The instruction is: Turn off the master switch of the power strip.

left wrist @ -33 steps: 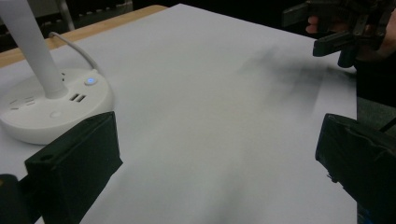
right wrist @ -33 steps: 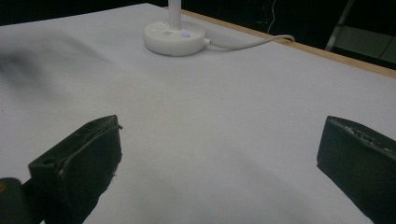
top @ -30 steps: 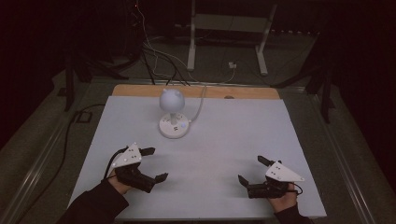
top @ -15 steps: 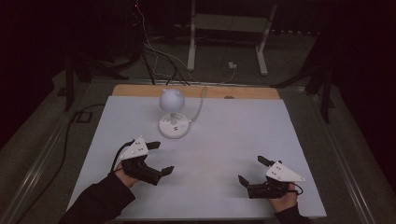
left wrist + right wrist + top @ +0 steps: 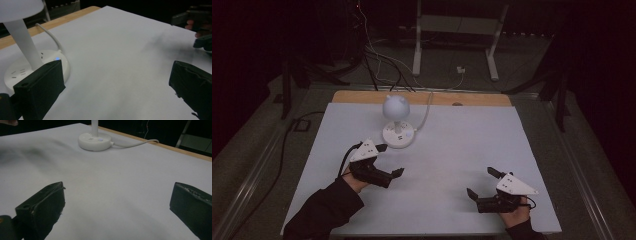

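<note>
Clearly the lamp (image 5: 398,122) stands just beyond the left claw (image 5: 389,161), jaws spread empty; the right claw (image 5: 481,183), likewise agape, lies well apart from the lamp.

- A white lamp (image 5: 396,122) with a round white shade, white stem and round white base; small grey markings and a tiny blue light (image 5: 57,59) show on the base.
- A white cable (image 5: 135,144) trails from the lamp's base.
- The table (image 5: 462,150) wears a pale, plain, bluish-white sheet; a light wooden strip (image 5: 362,96) shows along its far edge.
- The left gripper (image 5: 389,160) has black jaws and a light grey three-cornered plate on top.
- The right gripper (image 5: 481,182) matches: black jaws, light grey plate.
- Both sleeves (image 5: 323,212) are black.
- The floor (image 5: 257,150) beyond is dark grey, crossed by white and black cables.
- A pale grey metal stand (image 5: 457,30) stands behind, against black surroundings.
</note>
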`<state>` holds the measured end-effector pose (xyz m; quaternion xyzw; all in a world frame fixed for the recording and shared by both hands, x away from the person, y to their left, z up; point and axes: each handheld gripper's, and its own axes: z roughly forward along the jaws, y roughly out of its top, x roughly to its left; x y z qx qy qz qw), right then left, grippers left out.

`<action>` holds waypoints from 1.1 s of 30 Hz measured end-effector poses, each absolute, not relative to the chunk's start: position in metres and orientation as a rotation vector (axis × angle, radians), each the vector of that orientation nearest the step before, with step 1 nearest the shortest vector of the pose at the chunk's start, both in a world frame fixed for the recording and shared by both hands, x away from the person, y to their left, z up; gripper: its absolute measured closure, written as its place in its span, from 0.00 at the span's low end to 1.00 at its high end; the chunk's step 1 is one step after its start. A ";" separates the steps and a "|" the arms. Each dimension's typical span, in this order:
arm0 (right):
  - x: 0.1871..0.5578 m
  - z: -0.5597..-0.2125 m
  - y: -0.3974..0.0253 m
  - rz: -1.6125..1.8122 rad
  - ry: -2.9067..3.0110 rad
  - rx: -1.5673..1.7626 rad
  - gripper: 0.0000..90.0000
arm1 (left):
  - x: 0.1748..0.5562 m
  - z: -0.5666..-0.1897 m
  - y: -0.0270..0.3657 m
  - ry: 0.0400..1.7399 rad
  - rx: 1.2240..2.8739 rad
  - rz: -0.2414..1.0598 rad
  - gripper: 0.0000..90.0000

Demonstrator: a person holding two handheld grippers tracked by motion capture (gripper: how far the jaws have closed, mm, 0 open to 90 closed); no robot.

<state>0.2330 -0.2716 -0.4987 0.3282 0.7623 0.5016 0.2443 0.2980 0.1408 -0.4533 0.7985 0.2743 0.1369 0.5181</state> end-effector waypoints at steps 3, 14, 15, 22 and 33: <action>0.233 -0.499 -0.272 1.370 2.081 0.896 0.00 | 0.302 -0.453 0.138 0.674 1.906 0.342 0.00; 0.232 -0.498 -0.273 1.379 2.079 0.896 0.00 | 0.316 -0.455 0.121 0.732 1.883 0.388 0.00; 0.232 -0.498 -0.272 1.382 2.078 0.895 0.00 | 0.318 -0.455 0.119 0.735 1.883 0.390 0.00; 0.233 -0.498 -0.271 1.389 2.084 0.883 0.00 | 0.328 -0.456 0.106 0.754 1.890 0.396 0.00; 0.232 -0.498 -0.272 1.399 2.080 0.892 0.00 | 0.343 -0.459 0.088 0.802 1.854 0.412 0.00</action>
